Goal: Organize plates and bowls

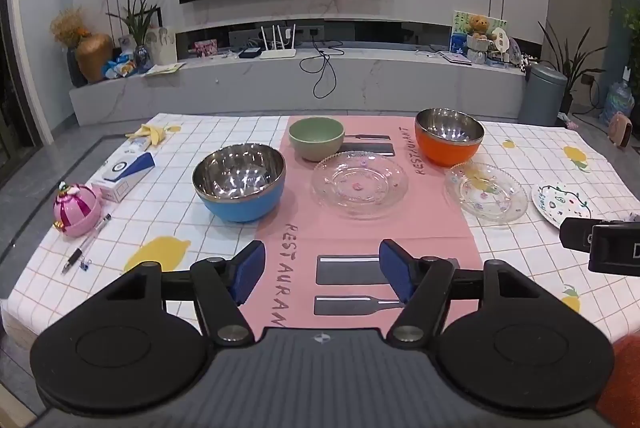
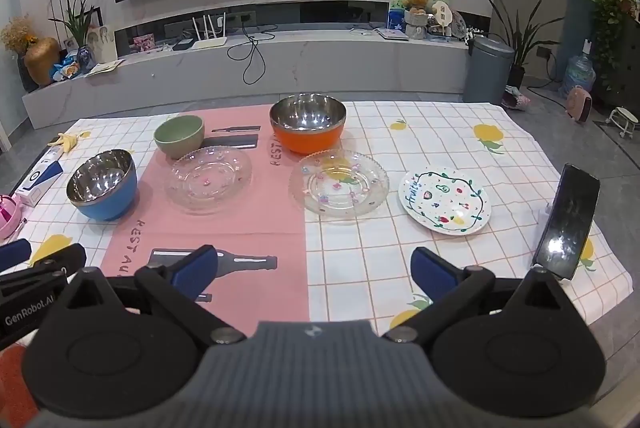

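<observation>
Three bowls stand on the table: a blue steel-lined bowl point(image 1: 239, 183) point(image 2: 102, 185) at left, a small green bowl point(image 1: 316, 138) point(image 2: 179, 136) behind, and an orange steel-lined bowl point(image 1: 449, 141) point(image 2: 307, 127) at right. One clear glass plate point(image 1: 359, 184) point(image 2: 209, 178) lies on the pink mat, a second glass plate point(image 1: 486, 192) point(image 2: 339, 187) on the checked cloth. Furthest right lies a white painted plate point(image 1: 560, 203) point(image 2: 445, 200). My left gripper point(image 1: 322, 274) hovers open over the mat's near end, holding nothing. My right gripper point(image 2: 314, 274) is open and holds nothing, near the table's front edge.
A pink mat point(image 1: 360, 228) covers the middle of the checked tablecloth point(image 2: 400, 268). A phone on a stand point(image 2: 568, 224) is at the right edge. At left lie a pink toy point(image 1: 77, 205), a pen point(image 1: 86, 248), a blue-white box point(image 1: 126, 173) and a banana peel point(image 1: 152, 132).
</observation>
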